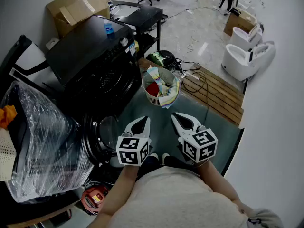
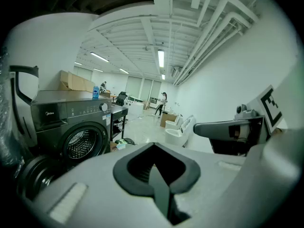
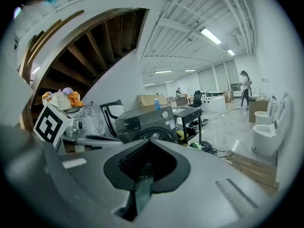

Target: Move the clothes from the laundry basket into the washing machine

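Observation:
A white laundry basket (image 1: 147, 95) stands on the floor ahead of me, filled with coloured clothes (image 1: 161, 87). To its left is the dark washing machine (image 1: 90, 61), its round door (image 1: 102, 132) swung open; the machine also shows in the left gripper view (image 2: 71, 127) and the right gripper view (image 3: 147, 122). My left gripper (image 1: 145, 119) and right gripper (image 1: 175, 115) hover side by side in front of me, short of the basket. Both are shut with nothing between the jaws, as the left gripper (image 2: 153, 147) and the right gripper (image 3: 146, 144) show in their own views.
A plastic-wrapped bulk (image 1: 42, 137) sits left of the washer. A blue bottle (image 1: 109, 28) stands on the washer, with a cardboard box (image 1: 76, 8) and a black table (image 1: 137, 15) behind. A wooden pallet (image 1: 218, 91) with cables lies right of the basket; white toilets (image 1: 244, 56) stand beyond.

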